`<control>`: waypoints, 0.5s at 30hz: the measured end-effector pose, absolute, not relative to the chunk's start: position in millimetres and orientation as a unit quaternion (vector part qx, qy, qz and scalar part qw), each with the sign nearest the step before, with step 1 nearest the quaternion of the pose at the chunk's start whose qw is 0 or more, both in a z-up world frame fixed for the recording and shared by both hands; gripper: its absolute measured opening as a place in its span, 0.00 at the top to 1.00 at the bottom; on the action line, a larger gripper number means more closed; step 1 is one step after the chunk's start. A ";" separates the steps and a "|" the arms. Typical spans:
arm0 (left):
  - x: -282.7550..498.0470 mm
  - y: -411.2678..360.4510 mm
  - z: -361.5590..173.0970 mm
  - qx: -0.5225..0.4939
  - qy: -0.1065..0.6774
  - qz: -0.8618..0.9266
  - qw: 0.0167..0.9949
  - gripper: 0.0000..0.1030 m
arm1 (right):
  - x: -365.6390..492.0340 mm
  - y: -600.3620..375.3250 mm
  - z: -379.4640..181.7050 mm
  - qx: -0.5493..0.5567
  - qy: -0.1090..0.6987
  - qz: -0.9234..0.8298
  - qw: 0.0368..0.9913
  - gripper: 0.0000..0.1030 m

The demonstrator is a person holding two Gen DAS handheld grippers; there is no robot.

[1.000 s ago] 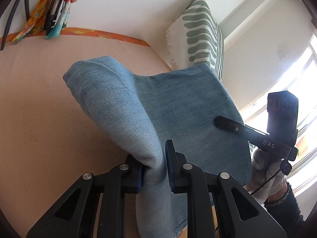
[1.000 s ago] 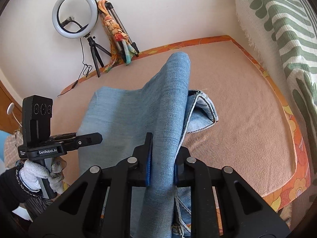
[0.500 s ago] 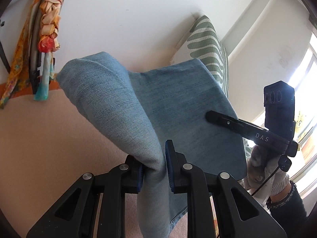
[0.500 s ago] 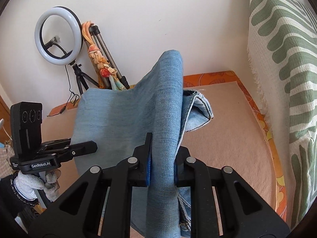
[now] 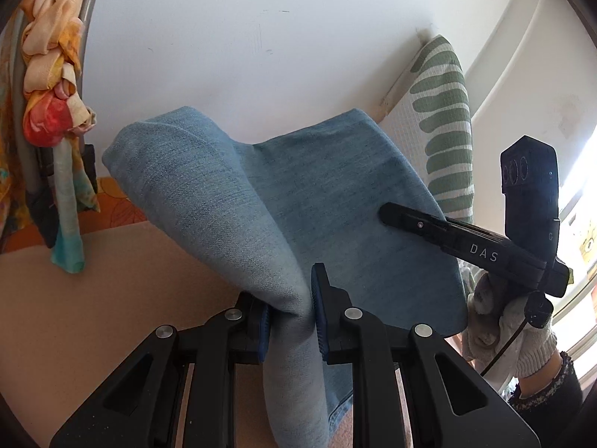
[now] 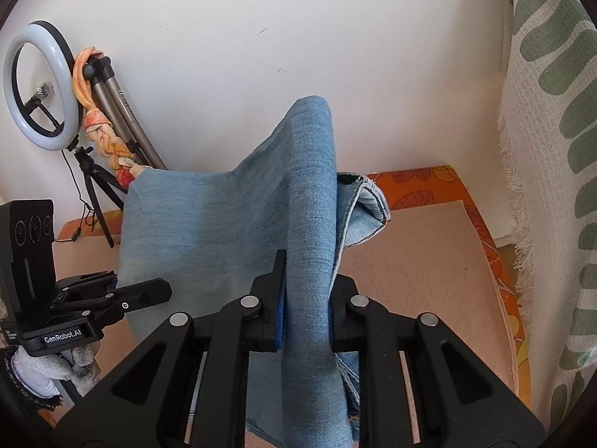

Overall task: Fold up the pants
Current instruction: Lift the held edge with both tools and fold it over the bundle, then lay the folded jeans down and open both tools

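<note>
Left wrist view shows the left gripper (image 5: pixel 291 321) with its blue-padded black fingers (image 5: pixel 261 323) pinched on a bunched fold of the light blue denim pants (image 5: pixel 335 205). The pants are lifted off the peach-coloured mat (image 5: pixel 93 298) and stretch across to the right gripper (image 5: pixel 388 214), whose black finger lies against the cloth; a hand in a white knitted glove (image 5: pixel 515 328) holds it. A braided orange and cream scarf (image 5: pixel 48 86) hangs at the left, and a white cushion with green stripes (image 5: pixel 440 119) leans against the white wall (image 5: pixel 242 37).

From the right wrist, the right gripper (image 6: pixel 306 317) is clamped on another fold of the same pants (image 6: pixel 224 224), which rise in a ridge between its fingers; a stitched hem (image 6: pixel 369 201) hangs just right of the ridge above the mat (image 6: pixel 429 261). The left gripper (image 6: pixel 149 295) grips the cloth's left edge. A white ring light on a black tripod (image 6: pixel 41 86) stands by the wall.
</note>
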State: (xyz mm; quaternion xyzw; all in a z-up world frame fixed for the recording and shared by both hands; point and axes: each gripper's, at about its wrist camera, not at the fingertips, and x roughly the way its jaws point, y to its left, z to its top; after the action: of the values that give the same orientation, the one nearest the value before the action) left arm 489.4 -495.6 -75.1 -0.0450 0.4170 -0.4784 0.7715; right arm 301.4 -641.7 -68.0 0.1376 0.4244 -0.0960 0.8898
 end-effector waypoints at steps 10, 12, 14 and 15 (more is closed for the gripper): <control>502.6 -518.1 -96.6 0.032 0.408 -0.446 0.796 0.83 | 320.8 -674.5 -119.1 0.135 0.463 -0.122 0.867 0.86; 501.0 -516.1 -98.4 0.053 0.406 -0.440 0.800 0.81 | 322.0 -679.9 -124.7 0.137 0.474 -0.132 0.860 0.80; 502.2 -514.7 -99.8 0.069 0.408 -0.433 0.801 0.78 | 323.0 -681.1 -128.4 0.131 0.487 -0.156 0.850 0.69; 501.7 -512.8 -99.5 0.073 0.408 -0.430 0.802 0.76 | 323.3 -680.3 -129.4 0.118 0.491 -0.171 0.846 0.60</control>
State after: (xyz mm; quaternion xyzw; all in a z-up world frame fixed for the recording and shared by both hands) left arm 501.7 -512.8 -99.5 0.0731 0.4082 -0.4305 0.8017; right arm 323.3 -680.3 -129.4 0.1178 0.4913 -0.1709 0.8459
